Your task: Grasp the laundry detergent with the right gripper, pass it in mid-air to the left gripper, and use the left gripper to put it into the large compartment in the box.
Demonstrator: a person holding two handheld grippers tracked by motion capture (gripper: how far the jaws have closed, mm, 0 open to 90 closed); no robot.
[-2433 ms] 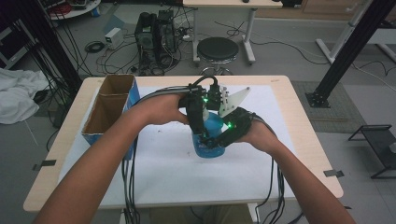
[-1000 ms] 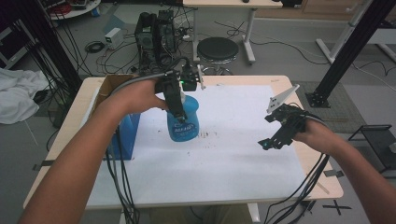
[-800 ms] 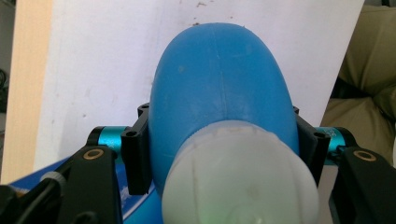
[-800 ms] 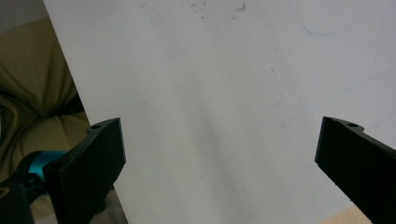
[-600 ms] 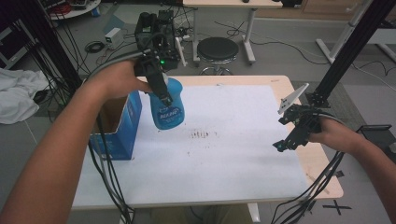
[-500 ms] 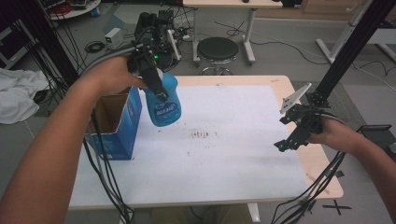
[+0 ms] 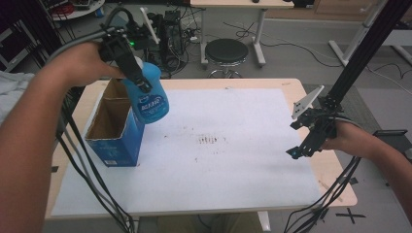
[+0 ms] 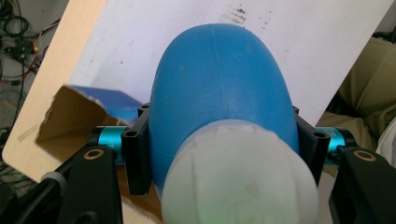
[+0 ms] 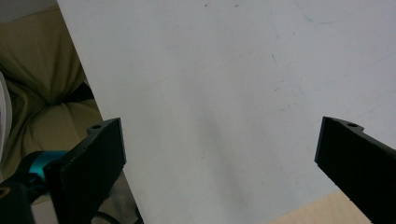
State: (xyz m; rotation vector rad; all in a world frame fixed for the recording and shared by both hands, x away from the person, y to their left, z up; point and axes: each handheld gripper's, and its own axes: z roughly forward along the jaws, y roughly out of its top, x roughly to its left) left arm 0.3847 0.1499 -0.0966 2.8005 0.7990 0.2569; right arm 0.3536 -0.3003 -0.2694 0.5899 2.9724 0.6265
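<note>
Above the open-topped blue cardboard box (image 7: 112, 127) at the table's left, my left gripper (image 7: 137, 77) clamps the rounded blue plastic bottle (image 7: 149, 99) near its white cap, tilted, so it may catch the box rim, while my right gripper (image 7: 305, 141) idles open.

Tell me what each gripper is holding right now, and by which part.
The left gripper holds the blue bottle above the open box, its jaws clamped on the bottle's sides just below the white cap. The right gripper is open and holds nothing.
</note>
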